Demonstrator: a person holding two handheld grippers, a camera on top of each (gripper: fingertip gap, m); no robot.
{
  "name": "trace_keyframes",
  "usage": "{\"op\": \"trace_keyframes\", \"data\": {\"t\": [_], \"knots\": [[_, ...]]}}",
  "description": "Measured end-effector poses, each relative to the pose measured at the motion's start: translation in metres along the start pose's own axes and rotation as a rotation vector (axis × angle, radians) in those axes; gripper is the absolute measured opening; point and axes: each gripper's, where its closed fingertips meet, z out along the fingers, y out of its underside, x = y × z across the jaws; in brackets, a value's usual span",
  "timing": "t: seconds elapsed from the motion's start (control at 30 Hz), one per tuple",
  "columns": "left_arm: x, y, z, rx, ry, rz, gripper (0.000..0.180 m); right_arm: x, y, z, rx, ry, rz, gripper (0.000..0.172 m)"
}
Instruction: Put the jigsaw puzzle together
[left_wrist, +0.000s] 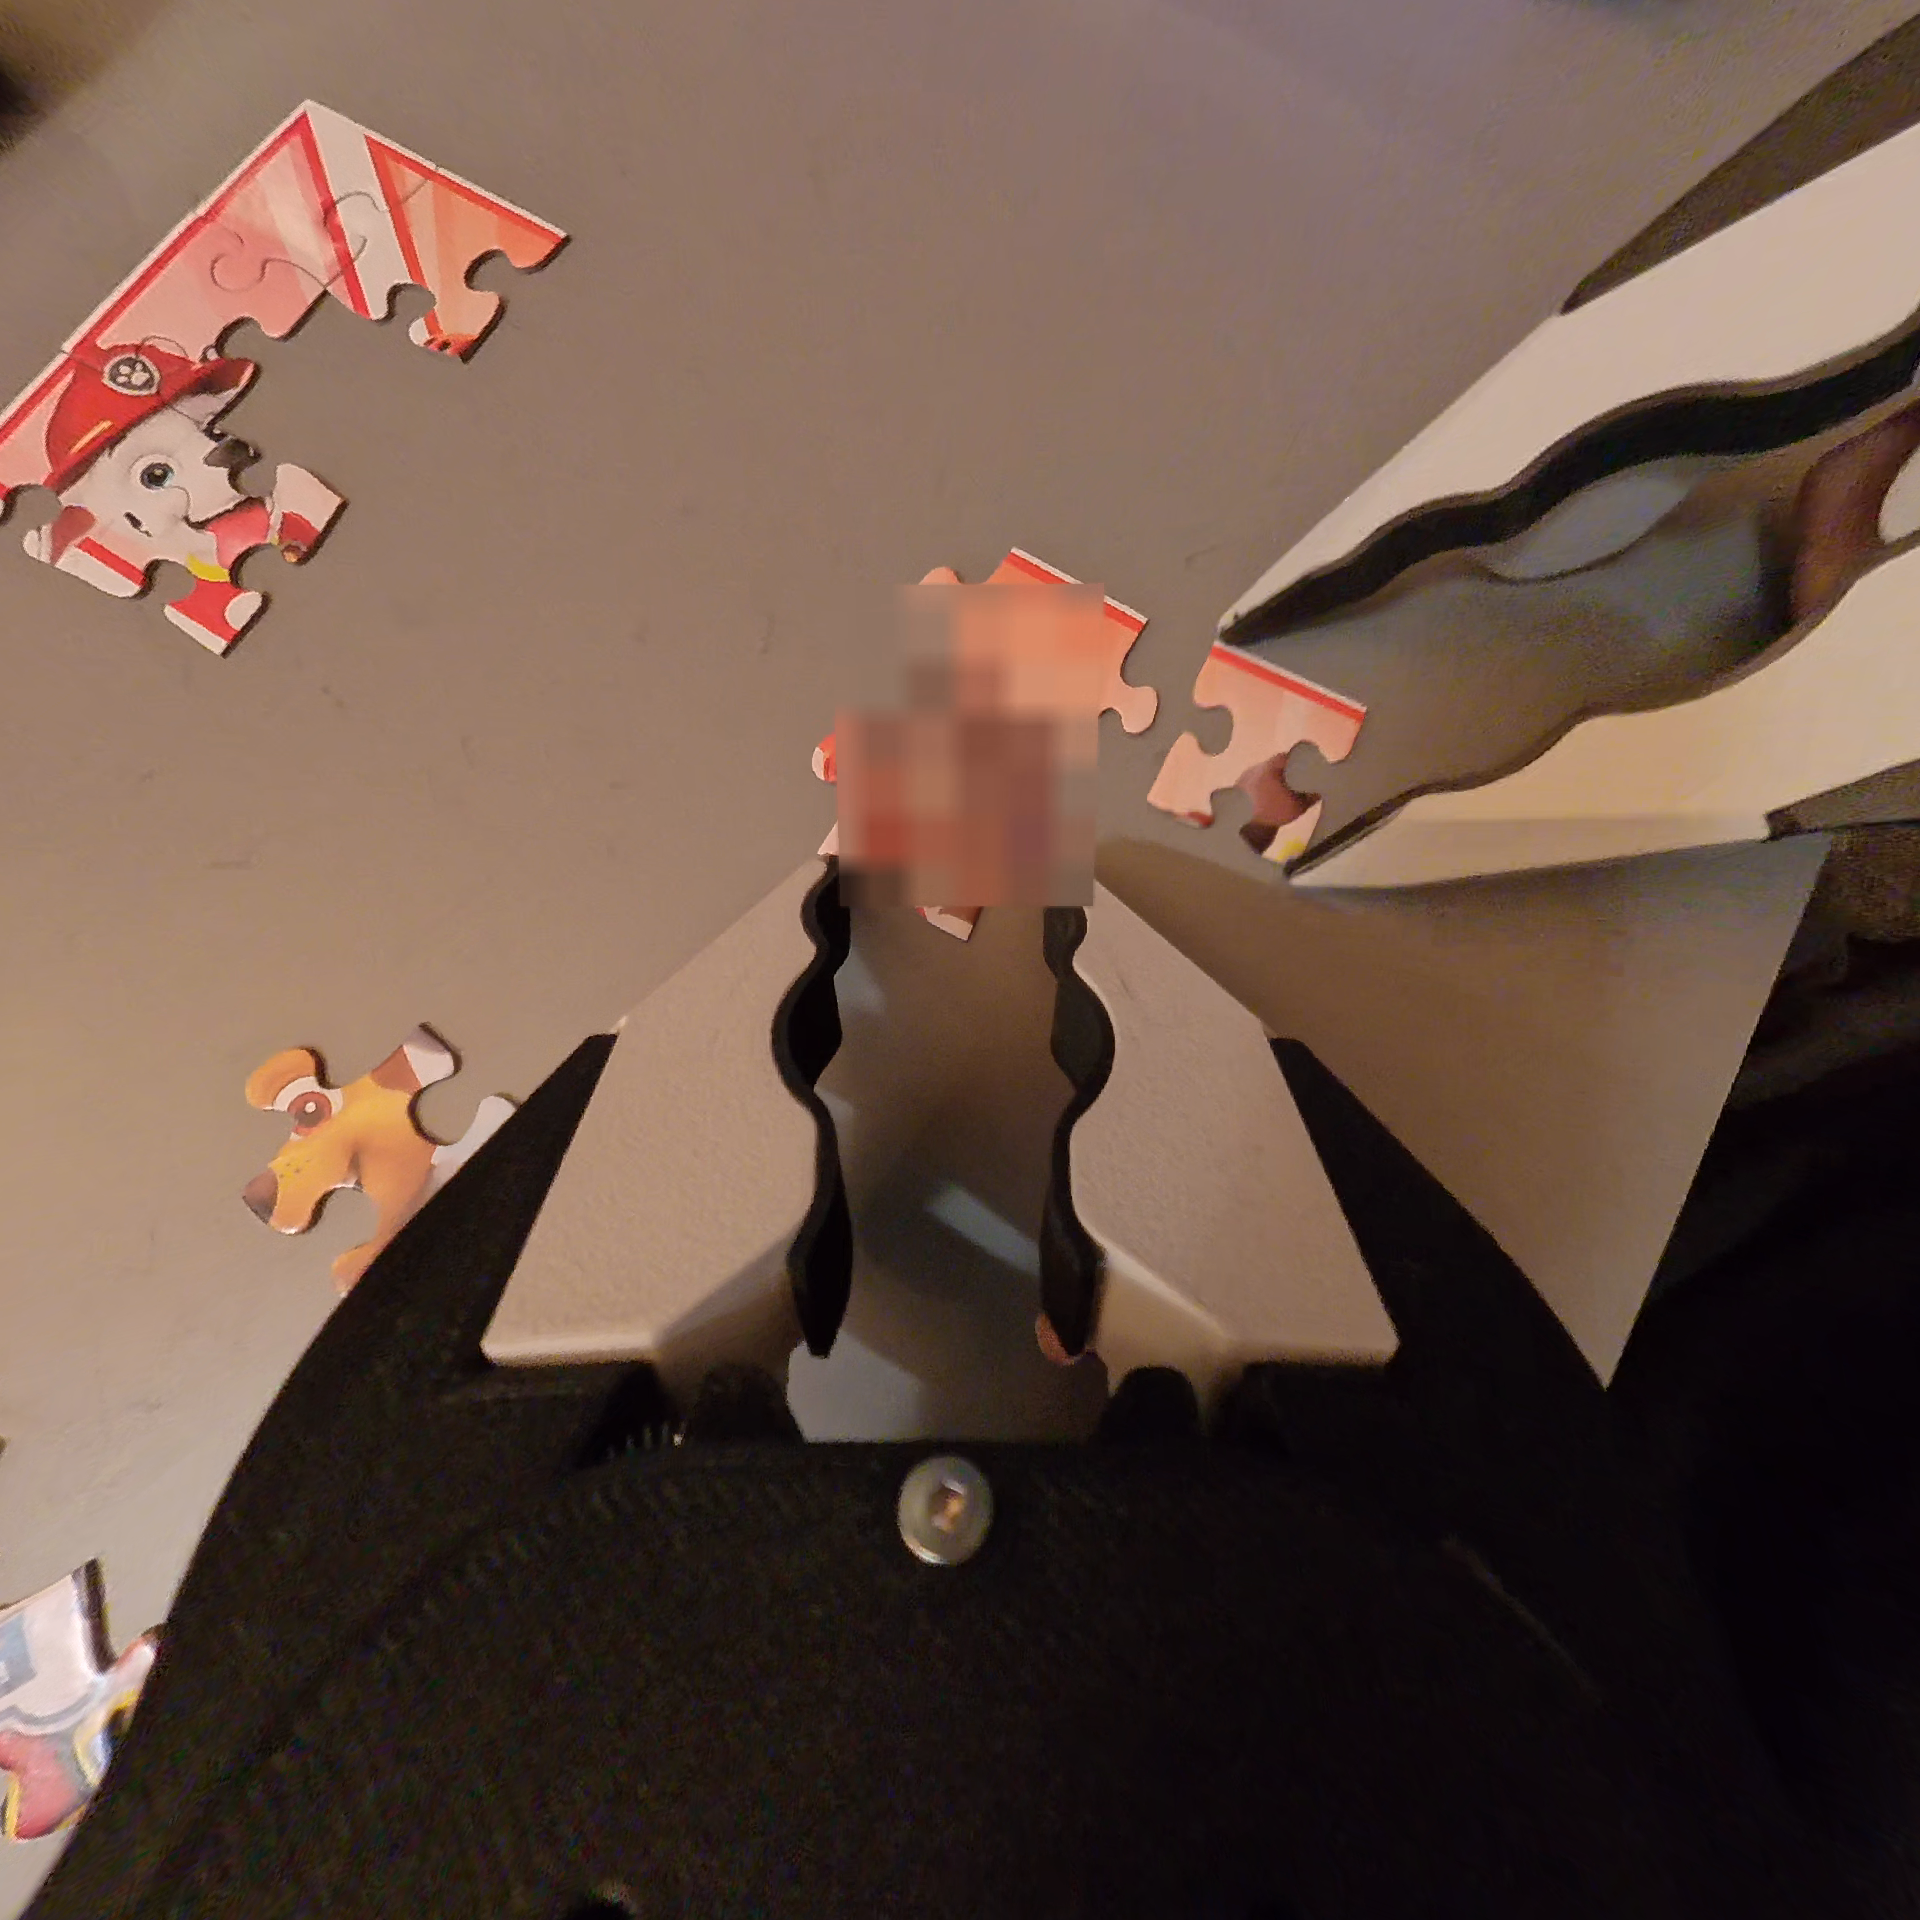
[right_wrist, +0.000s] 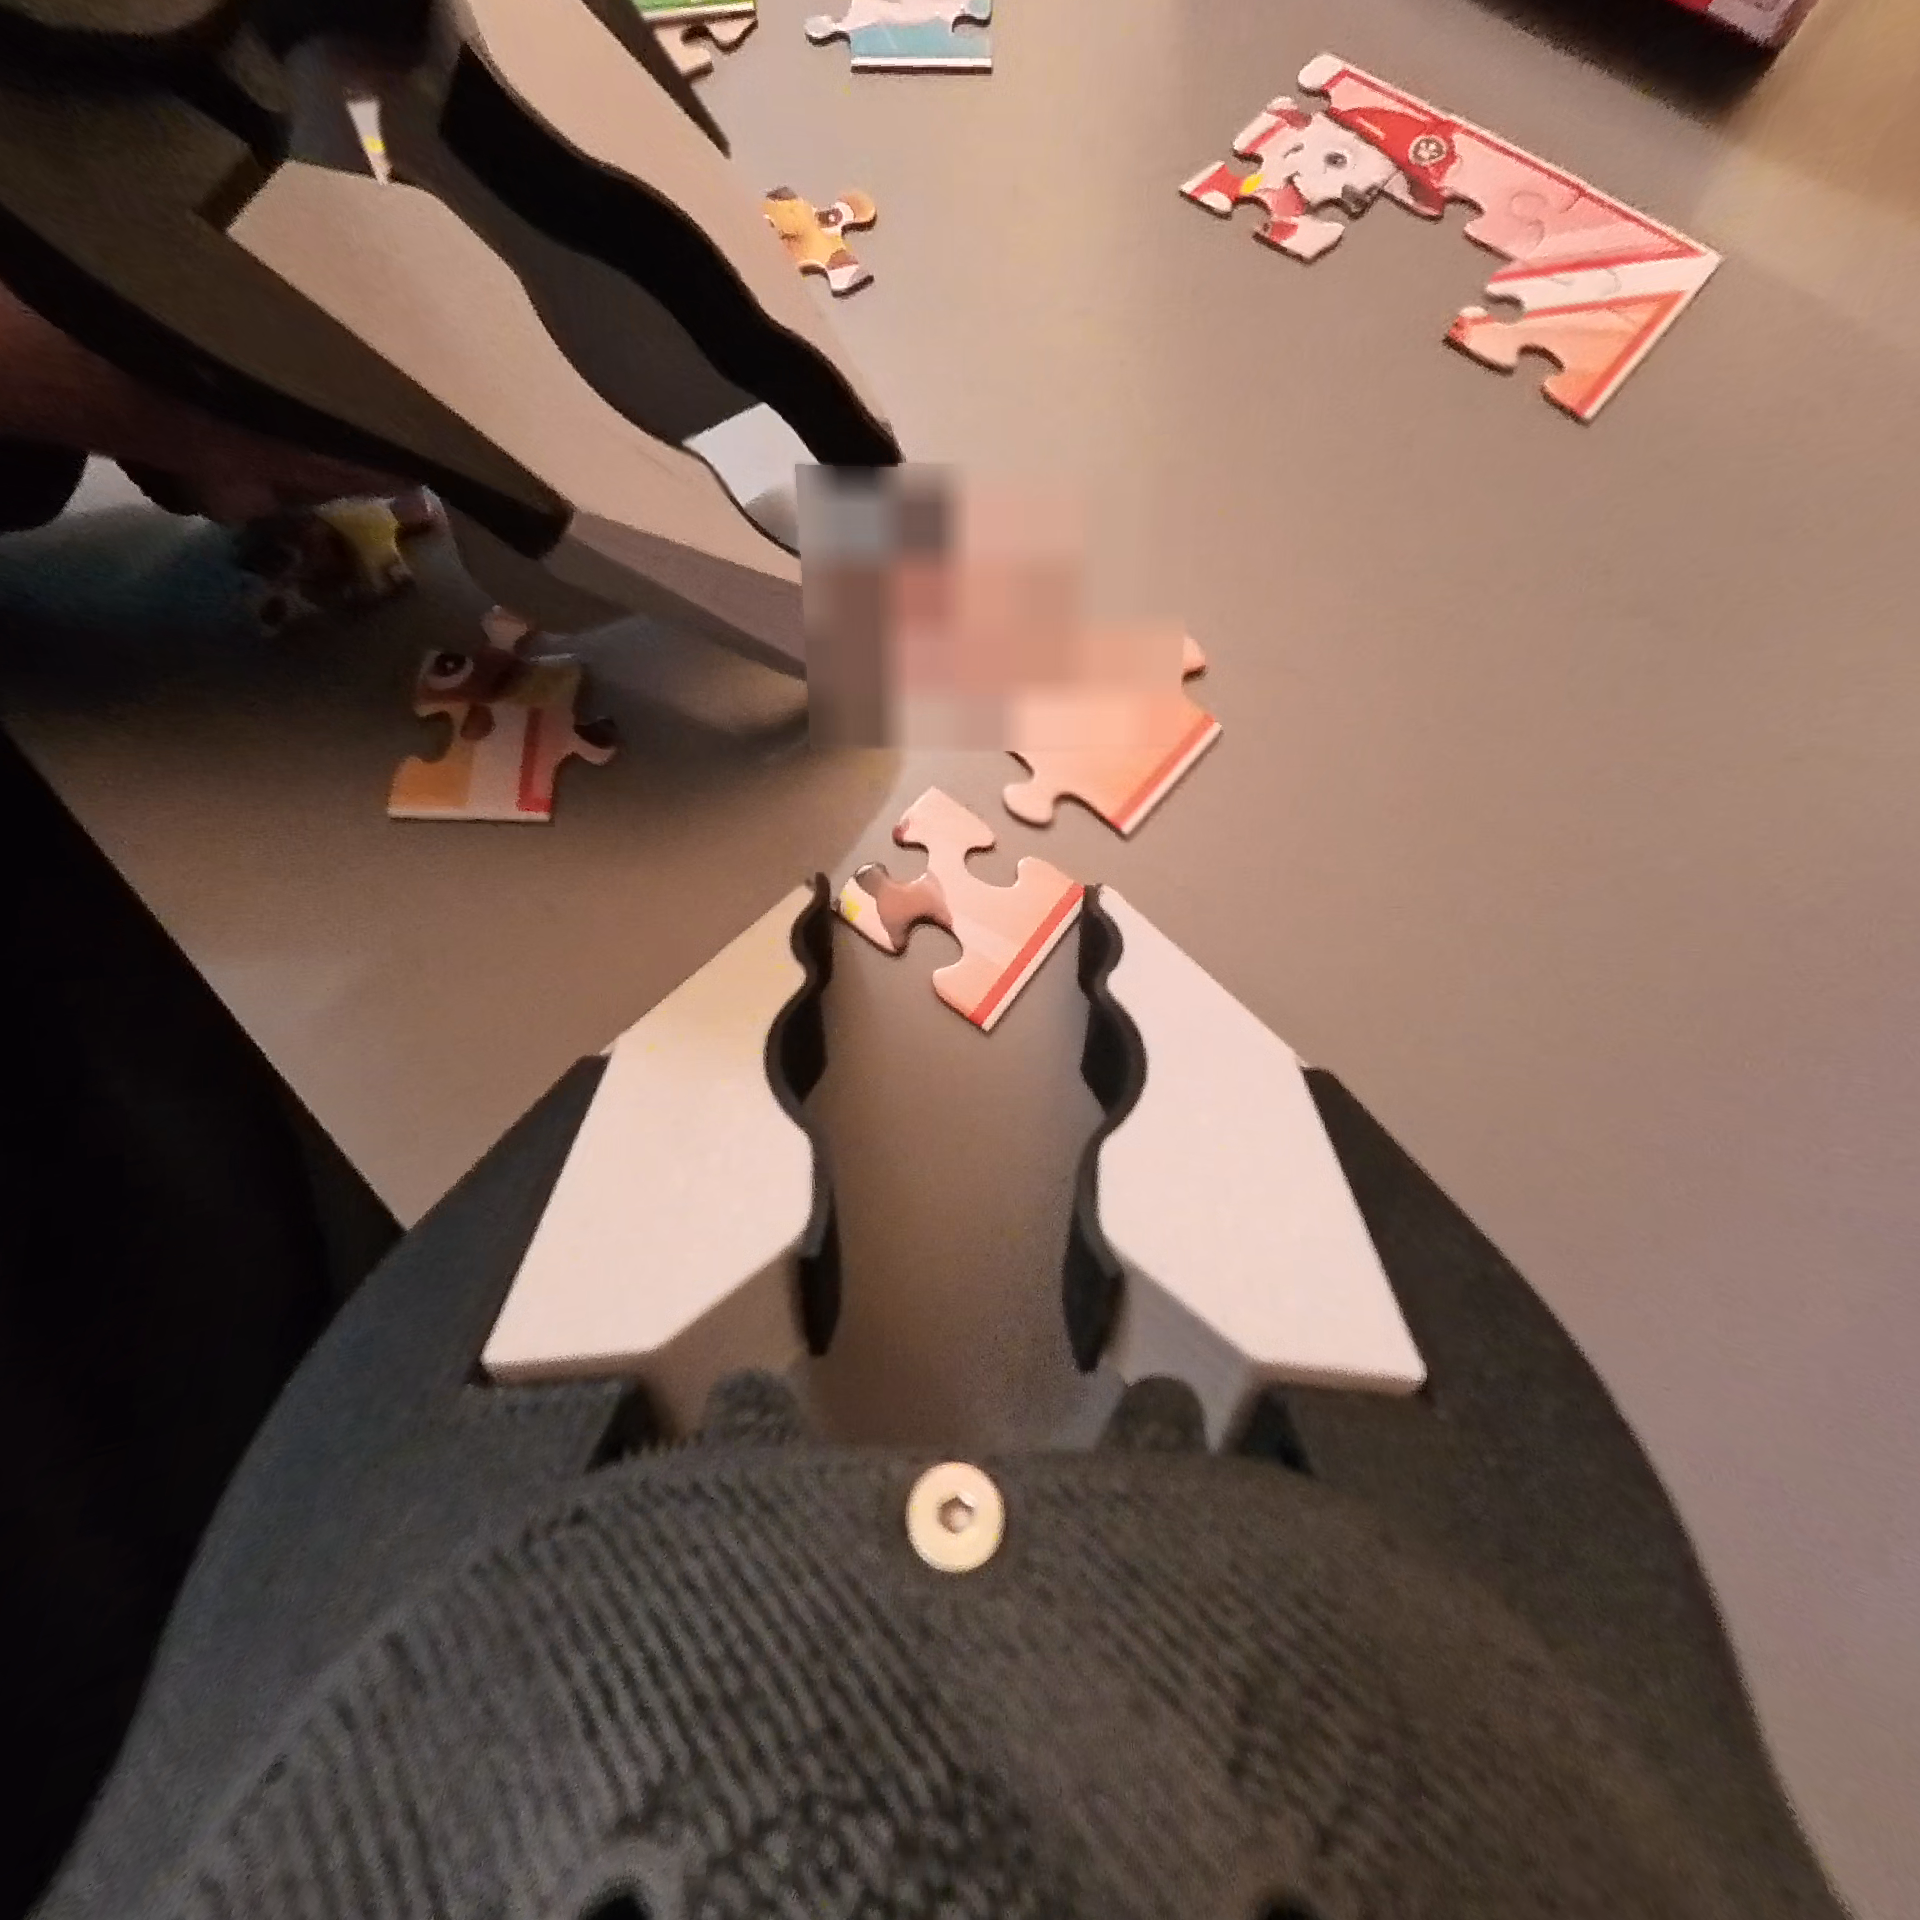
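Left gripper (left_wrist: 951, 894): fingers partly open, gripping nothing, tips at a pink puzzle piece (left_wrist: 1070, 634) flat on the grey bench (left_wrist: 727, 416). Right gripper (right_wrist: 951, 904): fingers parted wider, straddling without pressing a red-edged piece (right_wrist: 997, 935) lying just beside the first.

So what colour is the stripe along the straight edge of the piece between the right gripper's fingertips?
Red, on pale pink; right wrist view.

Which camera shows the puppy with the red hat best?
The left wrist view: the joined puzzle section with the red-hatted puppy lies close, sharp and upright on the grey table. The right wrist view shows the same section farther off, smaller and upside down.
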Motion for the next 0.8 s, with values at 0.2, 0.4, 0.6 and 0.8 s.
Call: {"op": "trace_keyframes", "data": {"t": [0.2,0.4,0.6,0.8], "knots": [[0.001,0.000,0.000,-0.001,-0.005,0.006,0.035,0.005,-0.005,0.006,-0.001,0.034,0.020,0.047],[0.001,0.000,0.000,0.000,-0.007,0.010,0.034,0.005,-0.008,0.007,0.007,0.034,0.010,0.045],[0.001,0.000,0.000,0.002,-0.003,0.009,0.034,0.005,-0.008,0.007,0.009,0.028,0.006,0.046],[0.005,0.000,-0.002,0.005,0.027,0.001,0.036,0.011,-0.004,0.002,0.010,0.023,0.016,0.051]]}}
